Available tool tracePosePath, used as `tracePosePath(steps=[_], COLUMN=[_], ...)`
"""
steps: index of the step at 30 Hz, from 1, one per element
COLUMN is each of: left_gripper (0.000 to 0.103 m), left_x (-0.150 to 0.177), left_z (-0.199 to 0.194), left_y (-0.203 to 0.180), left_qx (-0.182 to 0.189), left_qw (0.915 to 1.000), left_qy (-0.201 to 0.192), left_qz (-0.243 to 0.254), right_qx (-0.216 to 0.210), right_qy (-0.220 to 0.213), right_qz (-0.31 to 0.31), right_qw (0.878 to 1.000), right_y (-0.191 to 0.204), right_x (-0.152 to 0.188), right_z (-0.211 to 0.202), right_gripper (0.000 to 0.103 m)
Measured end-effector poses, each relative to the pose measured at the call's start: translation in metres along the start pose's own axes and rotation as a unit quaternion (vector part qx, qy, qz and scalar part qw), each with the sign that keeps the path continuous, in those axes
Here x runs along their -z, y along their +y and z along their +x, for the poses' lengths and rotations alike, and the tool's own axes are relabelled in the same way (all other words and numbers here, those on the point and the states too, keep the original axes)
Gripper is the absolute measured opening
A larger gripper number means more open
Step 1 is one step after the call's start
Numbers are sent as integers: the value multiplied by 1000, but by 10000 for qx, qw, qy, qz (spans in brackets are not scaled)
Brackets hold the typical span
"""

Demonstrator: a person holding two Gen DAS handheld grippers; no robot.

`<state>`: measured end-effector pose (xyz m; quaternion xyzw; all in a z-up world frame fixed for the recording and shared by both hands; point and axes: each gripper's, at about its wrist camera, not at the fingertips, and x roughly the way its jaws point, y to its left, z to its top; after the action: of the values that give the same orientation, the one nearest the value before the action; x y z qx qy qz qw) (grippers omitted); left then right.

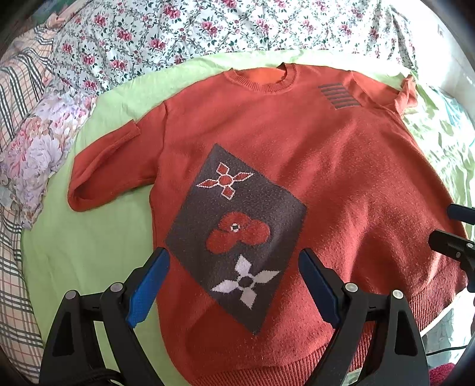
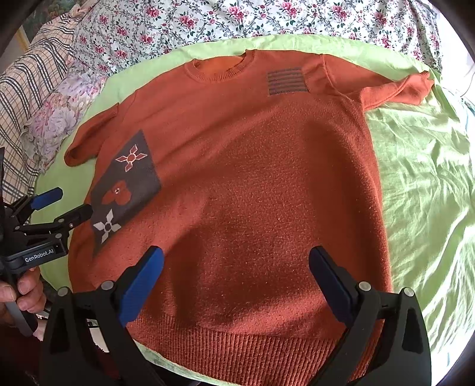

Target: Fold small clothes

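Observation:
An orange knit sweater [image 1: 311,166] lies flat and face up on a light green sheet [image 1: 89,237], collar at the far end. It has a grey patch with flower motifs [image 1: 237,231] and a small striped patch [image 1: 338,95]. It also shows in the right wrist view [image 2: 252,178]. My left gripper [image 1: 234,282] is open above the sweater's lower left part, over the grey patch. My right gripper [image 2: 236,282] is open above the ribbed hem [image 2: 237,347]. Neither holds anything. The left gripper also shows in the right wrist view [image 2: 69,205], at the sweater's left edge.
A floral bedspread [image 1: 207,26] lies beyond the green sheet. A floral pillow [image 1: 38,148] and a plaid cloth [image 1: 14,267] lie at the left. The green sheet [image 2: 421,178] extends to the right of the sweater. The right gripper's fingers [image 1: 451,243] show at the right edge.

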<state>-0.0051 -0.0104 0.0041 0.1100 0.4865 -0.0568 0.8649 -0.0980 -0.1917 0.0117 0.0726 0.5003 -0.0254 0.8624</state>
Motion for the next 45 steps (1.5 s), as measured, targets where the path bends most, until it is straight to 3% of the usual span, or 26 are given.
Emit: tracePosePath(steps=[6, 12, 19, 31, 45], left_gripper=[89, 89, 89, 89, 89], left_x=[1, 0, 0, -5, -14], left_z=[-3, -5, -4, 4, 20], left_y=[5, 5, 5, -1, -7], left_qx=[-2, 29, 86, 22, 154], left_qw=[10000, 9999, 10000, 9999, 9995], left_qy=[-71, -135, -44, 128, 265], left_qz=[22, 6, -8, 80, 67], right_qx=[-4, -45, -48, -280, -123], right_qy=[-37, -383, -157, -226, -209], right_qz=[-33, -105, -11, 180, 171], right_qw=[10000, 9992, 9999, 9992, 9996], right_y=[5, 0, -1, -7, -19], right_x=[3, 6, 7, 1, -7], right_z=[2, -1, -1, -2, 4], right_gripper=[98, 98, 98, 98, 98])
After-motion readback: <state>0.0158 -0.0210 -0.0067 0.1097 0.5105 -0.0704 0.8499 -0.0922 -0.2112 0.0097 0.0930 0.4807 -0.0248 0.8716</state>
